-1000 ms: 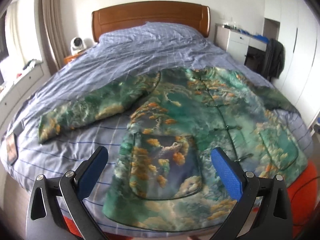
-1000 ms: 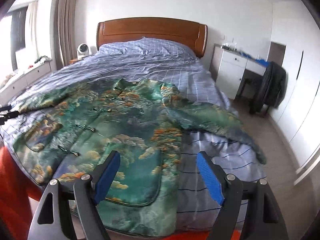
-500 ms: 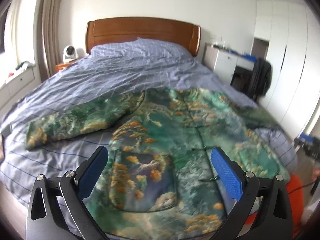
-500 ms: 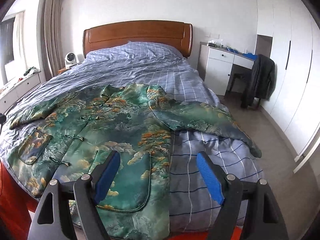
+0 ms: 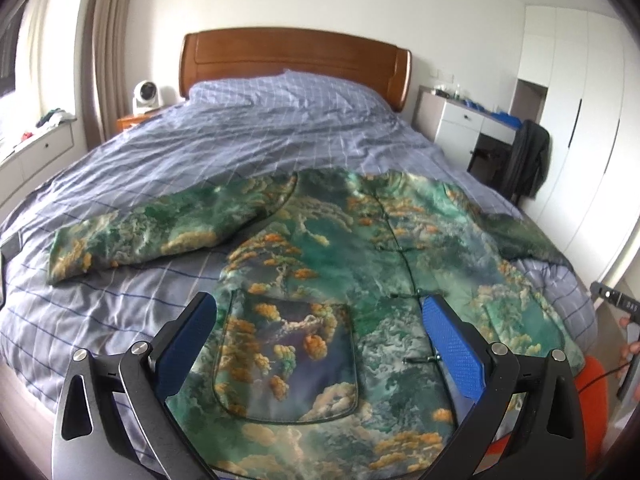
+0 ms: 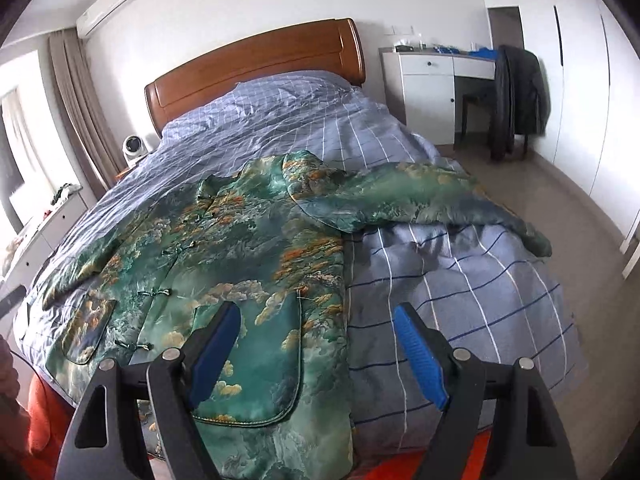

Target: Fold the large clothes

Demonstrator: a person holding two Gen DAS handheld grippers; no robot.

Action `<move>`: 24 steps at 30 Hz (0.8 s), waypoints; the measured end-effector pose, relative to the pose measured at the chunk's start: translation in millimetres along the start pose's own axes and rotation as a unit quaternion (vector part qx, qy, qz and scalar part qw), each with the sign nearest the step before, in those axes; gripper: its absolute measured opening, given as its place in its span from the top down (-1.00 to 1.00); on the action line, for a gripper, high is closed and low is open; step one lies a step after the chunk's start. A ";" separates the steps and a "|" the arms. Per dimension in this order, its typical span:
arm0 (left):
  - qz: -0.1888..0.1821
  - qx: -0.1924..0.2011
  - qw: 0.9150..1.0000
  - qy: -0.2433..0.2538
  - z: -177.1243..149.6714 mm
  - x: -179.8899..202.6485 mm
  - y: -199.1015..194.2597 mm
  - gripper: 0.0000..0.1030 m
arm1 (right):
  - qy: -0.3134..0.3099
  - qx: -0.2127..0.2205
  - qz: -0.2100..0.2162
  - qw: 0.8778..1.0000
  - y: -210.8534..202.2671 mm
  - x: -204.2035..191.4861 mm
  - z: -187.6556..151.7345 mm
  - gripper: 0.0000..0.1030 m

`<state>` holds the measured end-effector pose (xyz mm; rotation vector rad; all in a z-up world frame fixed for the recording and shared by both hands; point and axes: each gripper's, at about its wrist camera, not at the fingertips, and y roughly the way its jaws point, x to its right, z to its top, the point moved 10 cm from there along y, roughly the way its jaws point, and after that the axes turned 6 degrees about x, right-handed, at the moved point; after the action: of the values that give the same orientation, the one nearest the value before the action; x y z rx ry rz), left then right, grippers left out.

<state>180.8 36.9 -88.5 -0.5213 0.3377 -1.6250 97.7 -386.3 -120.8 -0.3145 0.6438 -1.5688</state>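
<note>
**Inspector A:** Where was the garment?

**Inspector B:** The green patterned jacket (image 5: 340,264) lay spread flat, front up, on the bed (image 5: 240,148) near its foot edge, both sleeves extended outward. Its hem hung slightly over the edge. The front fastenings were closed.

**Inspector A:** The left tool?

**Inspector B:** The left tool (image 5: 320,344) stood wide open above the jacket's lower left pocket, its blue pads gripping nothing.

**Inspector A:** And the right?

**Inspector B:** The right tool (image 6: 318,354) was likewise wide open and empty, above the jacket's side edge by the other pocket. Neither tool touched the fabric, as far as could be seen.
</note>
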 end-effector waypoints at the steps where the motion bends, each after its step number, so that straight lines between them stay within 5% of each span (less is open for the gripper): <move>1: 0.000 -0.004 1.000 0.002 -1.0 1.2 1.2 -0.99 | 0.000 -0.003 -0.003 1.000 1.5 3.7 -0.8 -0.57; 8: 0.012 -0.007 0.999 0.044 -9.1 8.5 2.2 -0.99 | 0.016 -0.003 -0.043 0.999 9.3 54.2 11.5 -0.57; 11: 0.013 -0.021 0.998 0.053 -13.7 12.9 7.6 -0.99 | 0.093 0.015 -0.080 0.992 7.1 113.2 24.6 -0.57; 15: 0.012 -0.026 0.998 0.058 -13.4 22.6 11.2 -0.99 | 0.259 0.042 -0.089 0.961 12.4 205.0 29.5 -0.57; 19: 0.007 -0.030 0.997 0.073 -15.1 35.2 12.4 -0.99 | 0.403 0.038 -0.017 0.914 50.0 253.9 24.1 -0.57; 24: 0.013 -0.033 0.994 0.100 -17.8 42.9 10.9 -0.99 | 0.492 0.016 -0.017 0.870 109.1 290.3 10.6 -0.56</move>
<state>178.2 -8.4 -103.4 -0.4029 0.5466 -1.6485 159.9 -671.4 -226.3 0.5642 1.3899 -1.7191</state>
